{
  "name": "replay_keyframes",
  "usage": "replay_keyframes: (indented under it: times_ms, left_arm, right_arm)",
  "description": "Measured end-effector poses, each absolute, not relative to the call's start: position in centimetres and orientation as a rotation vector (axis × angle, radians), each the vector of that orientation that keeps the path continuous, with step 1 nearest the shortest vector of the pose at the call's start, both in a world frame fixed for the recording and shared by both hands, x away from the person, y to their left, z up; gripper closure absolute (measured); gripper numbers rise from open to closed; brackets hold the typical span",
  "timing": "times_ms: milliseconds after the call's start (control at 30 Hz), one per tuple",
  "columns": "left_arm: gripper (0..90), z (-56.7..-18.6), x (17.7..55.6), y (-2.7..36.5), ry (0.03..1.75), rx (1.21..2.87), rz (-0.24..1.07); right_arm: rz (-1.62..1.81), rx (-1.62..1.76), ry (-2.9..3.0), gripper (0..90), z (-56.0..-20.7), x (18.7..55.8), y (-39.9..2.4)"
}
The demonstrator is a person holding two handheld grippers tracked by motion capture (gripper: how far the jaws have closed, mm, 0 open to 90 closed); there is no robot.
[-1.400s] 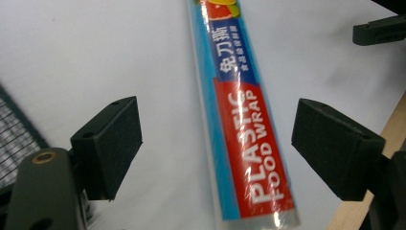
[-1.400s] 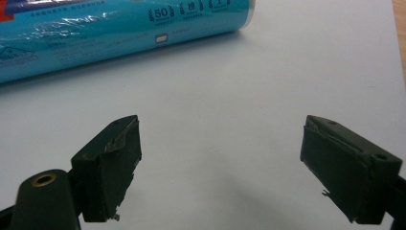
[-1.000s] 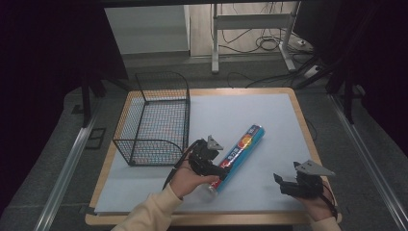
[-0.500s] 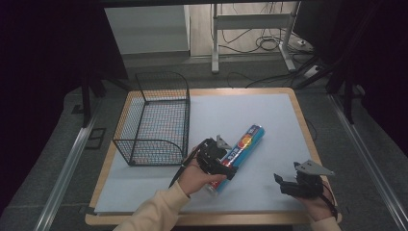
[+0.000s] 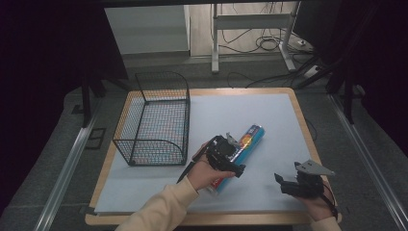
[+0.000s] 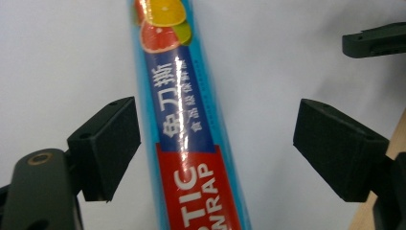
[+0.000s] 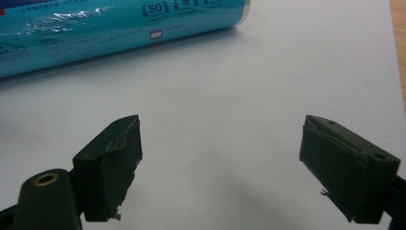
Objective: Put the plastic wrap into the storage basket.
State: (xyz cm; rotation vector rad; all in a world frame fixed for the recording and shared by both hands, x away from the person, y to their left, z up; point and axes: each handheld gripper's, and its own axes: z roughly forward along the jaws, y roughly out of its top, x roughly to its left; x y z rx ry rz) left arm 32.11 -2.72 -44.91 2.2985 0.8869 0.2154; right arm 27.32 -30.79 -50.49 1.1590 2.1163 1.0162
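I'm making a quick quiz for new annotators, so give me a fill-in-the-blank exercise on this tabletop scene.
1. The left tongs stand with the roll of plastic wrap between their jaws, which are ____.
2. The wire basket stands to the ____ of the roll in the high view.
3. The right tongs hold ____ between their jaws.
4. The roll lies on a pale ____ mat covering the table.

Missing words: open; left; nothing; blue

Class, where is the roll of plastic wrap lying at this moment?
In the high view the plastic wrap roll lies slantwise on the blue-grey mat, right of the wire basket, with the open left tool over its near half.
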Motion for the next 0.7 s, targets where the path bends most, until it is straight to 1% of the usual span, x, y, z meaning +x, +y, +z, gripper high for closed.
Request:
replay_keyframes:
  times_ms: [267,700]
  left_arm:
    - [16.1,-45.2,33.0,-3.9,0.891,2.334,0.219]
    - [15.7,-47.0,35.2,-5.5,0.97,2.388,0.224]
  right_arm:
    - [1.013,1.166,2.107,14.7,-50.4,27.3,-30.9]
    - [1.004,1.165,2.106,14.7,-50.5,27.4,-31.1]
